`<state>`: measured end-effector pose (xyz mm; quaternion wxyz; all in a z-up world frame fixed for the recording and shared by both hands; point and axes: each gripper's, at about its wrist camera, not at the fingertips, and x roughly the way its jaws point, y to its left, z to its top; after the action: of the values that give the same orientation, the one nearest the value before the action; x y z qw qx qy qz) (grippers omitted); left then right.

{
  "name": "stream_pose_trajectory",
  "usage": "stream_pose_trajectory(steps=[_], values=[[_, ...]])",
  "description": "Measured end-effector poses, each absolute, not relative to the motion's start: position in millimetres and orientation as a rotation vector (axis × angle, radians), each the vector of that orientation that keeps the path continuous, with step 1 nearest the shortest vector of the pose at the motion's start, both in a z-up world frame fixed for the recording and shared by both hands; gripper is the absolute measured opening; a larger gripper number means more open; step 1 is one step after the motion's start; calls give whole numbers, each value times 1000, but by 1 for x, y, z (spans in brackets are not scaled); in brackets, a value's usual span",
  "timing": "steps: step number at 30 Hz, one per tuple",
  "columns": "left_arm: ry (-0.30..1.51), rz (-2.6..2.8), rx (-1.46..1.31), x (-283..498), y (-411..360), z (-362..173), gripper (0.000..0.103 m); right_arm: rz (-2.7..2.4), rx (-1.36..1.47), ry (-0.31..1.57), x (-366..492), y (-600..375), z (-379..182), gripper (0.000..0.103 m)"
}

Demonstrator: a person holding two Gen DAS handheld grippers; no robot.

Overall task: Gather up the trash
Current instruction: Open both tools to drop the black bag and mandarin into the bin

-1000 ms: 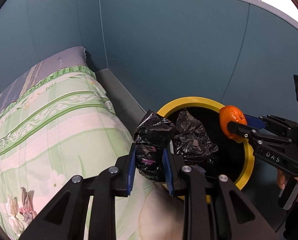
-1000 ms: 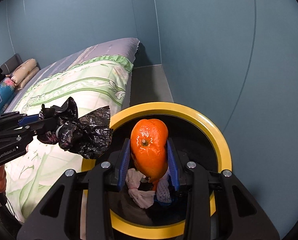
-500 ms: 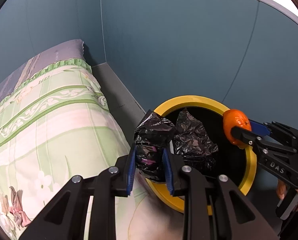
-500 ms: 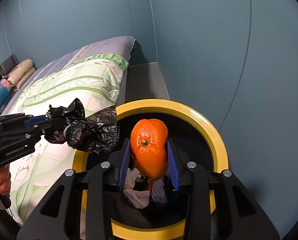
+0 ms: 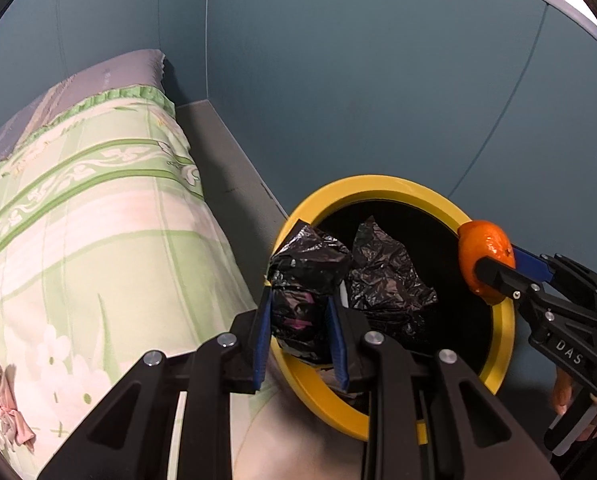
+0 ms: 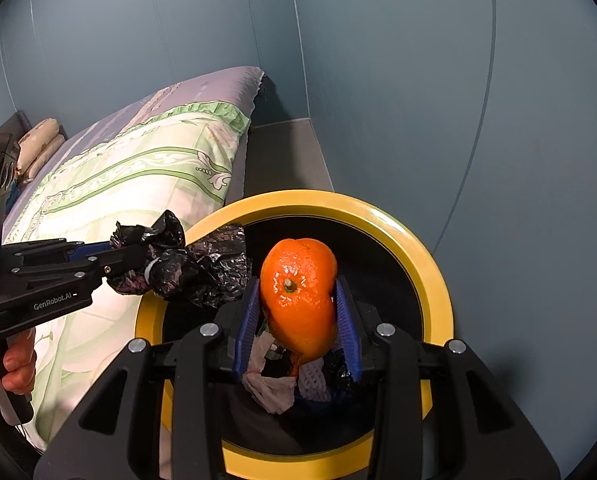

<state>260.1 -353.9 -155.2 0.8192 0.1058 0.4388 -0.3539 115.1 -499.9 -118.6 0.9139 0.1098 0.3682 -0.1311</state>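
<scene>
- The left gripper is clamped on a crumpled black plastic bag, its blue pads pressed into the bag's two sides; a bit of pink shows through the plastic low down.
- The bag's loose end spreads past the fingertips and hangs over the near left edge of the bin's opening (in the right wrist view the bag overlaps the yellow rim from the left).
- The right gripper grips an orange peel, glossy and still rounded like the fruit, with the stem scar facing the camera; a torn strip dangles from its lower end.
- The peel is held above the mouth of the bin, well inside the ring in the right wrist view; seen from the left wrist the peel sits against the rim's right side.
- The trash bin is round, with a yellow rim and a black interior; inside lie a crumpled white tissue, a white foam net and some dark scraps.
- The bin stands on a grey floor between the bed and a blue-grey wall.
- The bed, just beside the bin, carries a green-and-white floral cover.
- A hand grasps the left gripper's handle at the frame's left edge.
</scene>
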Motion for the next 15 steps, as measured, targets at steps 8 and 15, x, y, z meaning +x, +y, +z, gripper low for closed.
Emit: stream_pose_trajectory(steps=[8,15], values=[[931,-758,180,262,-348,-150,44,-293,227,729,109,-504,-110,50],[913,-732,161,266,-333,-140,44,-313,247,707,98,-507,-100,50]])
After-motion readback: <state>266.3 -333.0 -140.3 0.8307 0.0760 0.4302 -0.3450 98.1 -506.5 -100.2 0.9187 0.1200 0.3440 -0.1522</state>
